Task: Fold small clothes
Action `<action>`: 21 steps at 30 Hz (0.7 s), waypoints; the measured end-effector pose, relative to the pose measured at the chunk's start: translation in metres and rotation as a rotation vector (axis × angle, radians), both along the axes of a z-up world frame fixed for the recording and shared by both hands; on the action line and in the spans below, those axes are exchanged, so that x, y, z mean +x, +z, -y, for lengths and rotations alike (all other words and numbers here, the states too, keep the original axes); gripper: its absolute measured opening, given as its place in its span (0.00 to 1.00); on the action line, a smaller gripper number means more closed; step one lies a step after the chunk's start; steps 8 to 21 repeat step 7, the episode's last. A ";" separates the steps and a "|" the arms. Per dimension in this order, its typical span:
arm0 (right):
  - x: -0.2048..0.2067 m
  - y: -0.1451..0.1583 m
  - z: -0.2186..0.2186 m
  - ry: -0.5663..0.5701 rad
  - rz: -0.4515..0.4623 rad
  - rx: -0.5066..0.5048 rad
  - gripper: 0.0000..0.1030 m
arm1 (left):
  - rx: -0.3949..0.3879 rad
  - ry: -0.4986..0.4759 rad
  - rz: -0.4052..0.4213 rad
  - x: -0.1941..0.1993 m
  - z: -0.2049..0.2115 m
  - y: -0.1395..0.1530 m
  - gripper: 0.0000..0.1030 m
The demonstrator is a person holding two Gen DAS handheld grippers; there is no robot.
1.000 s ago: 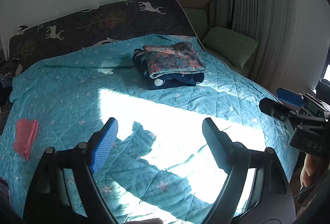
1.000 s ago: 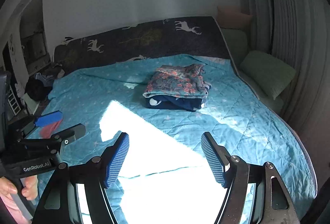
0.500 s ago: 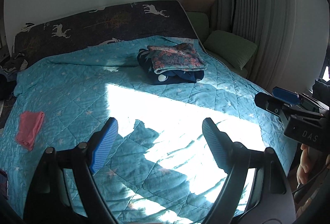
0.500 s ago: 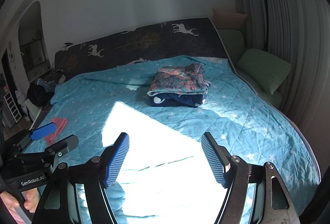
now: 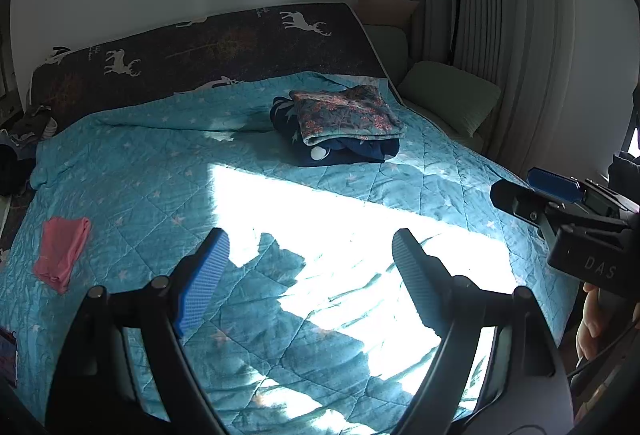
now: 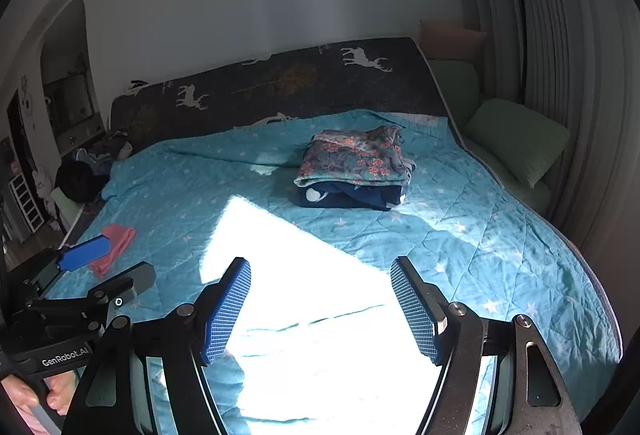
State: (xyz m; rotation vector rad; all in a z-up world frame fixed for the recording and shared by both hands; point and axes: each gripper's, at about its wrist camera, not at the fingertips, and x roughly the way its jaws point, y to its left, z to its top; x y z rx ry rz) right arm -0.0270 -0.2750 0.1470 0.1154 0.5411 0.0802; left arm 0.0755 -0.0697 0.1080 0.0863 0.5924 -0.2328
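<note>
Two tongs hang open and empty over the sunlit blue bedspread (image 5: 132, 171). In the left view, the left tongs (image 5: 310, 267) sit low centre, the pink cloth (image 5: 62, 253) lies well apart at far left, and the right tongs (image 5: 520, 191) show at right edge.

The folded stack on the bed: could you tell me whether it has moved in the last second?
No. The stack lies below the same white deer on the headboard as before; only the view shifted.
</note>
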 end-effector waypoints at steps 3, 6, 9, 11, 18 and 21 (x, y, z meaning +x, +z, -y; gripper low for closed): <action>0.001 -0.001 -0.001 0.003 -0.004 -0.003 0.72 | 0.001 0.005 0.002 0.000 0.000 0.000 0.81; 0.004 -0.001 -0.001 0.009 -0.006 -0.008 0.72 | 0.008 0.007 0.006 0.000 0.000 -0.001 0.81; 0.004 -0.001 -0.002 0.010 -0.006 -0.010 0.72 | 0.010 0.006 0.005 0.000 0.000 -0.002 0.81; 0.004 -0.001 -0.002 0.010 -0.006 -0.010 0.72 | 0.010 0.006 0.005 0.000 0.000 -0.002 0.81; 0.004 -0.001 -0.002 0.010 -0.006 -0.010 0.72 | 0.010 0.006 0.005 0.000 0.000 -0.002 0.81; 0.004 -0.001 -0.002 0.010 -0.006 -0.010 0.72 | 0.010 0.006 0.005 0.000 0.000 -0.002 0.81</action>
